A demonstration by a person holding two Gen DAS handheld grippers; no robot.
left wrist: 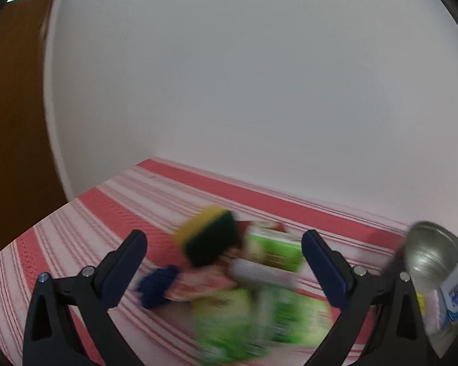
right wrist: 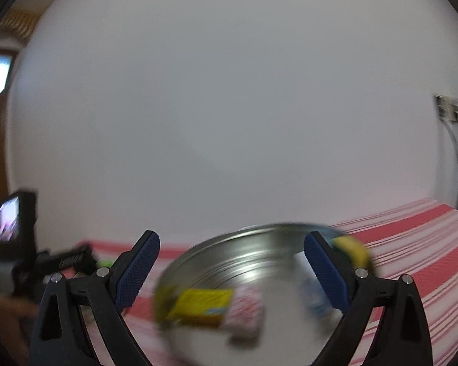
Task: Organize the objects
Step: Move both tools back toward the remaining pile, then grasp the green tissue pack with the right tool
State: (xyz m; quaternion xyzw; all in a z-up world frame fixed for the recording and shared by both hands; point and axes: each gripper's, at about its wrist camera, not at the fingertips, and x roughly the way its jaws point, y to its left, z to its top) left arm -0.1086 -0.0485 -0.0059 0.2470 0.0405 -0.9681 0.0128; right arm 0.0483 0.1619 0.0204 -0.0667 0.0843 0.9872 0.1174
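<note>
**Hovering open over a blurred pile and a steel bowl**

Hanging above the red-and-white striped surface (left wrist: pixel 76 228), the left claw (left wrist: pixel 224 244) has its blue-padded fingers (left wrist: pixel 120 270) spread wide apart with nothing between them. Just beyond its tips lies a blurred heap: a yellow-and-green sponge (left wrist: pixel 204 231) on top, green packets (left wrist: pixel 259 314) beneath and beside it, and a dark blue cloth (left wrist: pixel 155 286) at the heap's left edge. A steel bowl (left wrist: pixel 433 259) sits at the right, holding a white-and-blue packet (left wrist: pixel 456 292).

The right claw (right wrist: pixel 232 247) is likewise wide open and empty, poised over the same steel bowl (right wrist: pixel 244 262). Inside the bowl lie a yellow packet (right wrist: pixel 201 305), a pink-and-white wrapper (right wrist: pixel 247 311) touching it, and a blurred white-and-blue item (right wrist: pixel 314 289). A second yellow-and-green sponge (right wrist: pixel 355 251) rests at the bowl's far right rim. A plain white wall (right wrist: pixel 229 106) backs the surface.
</note>
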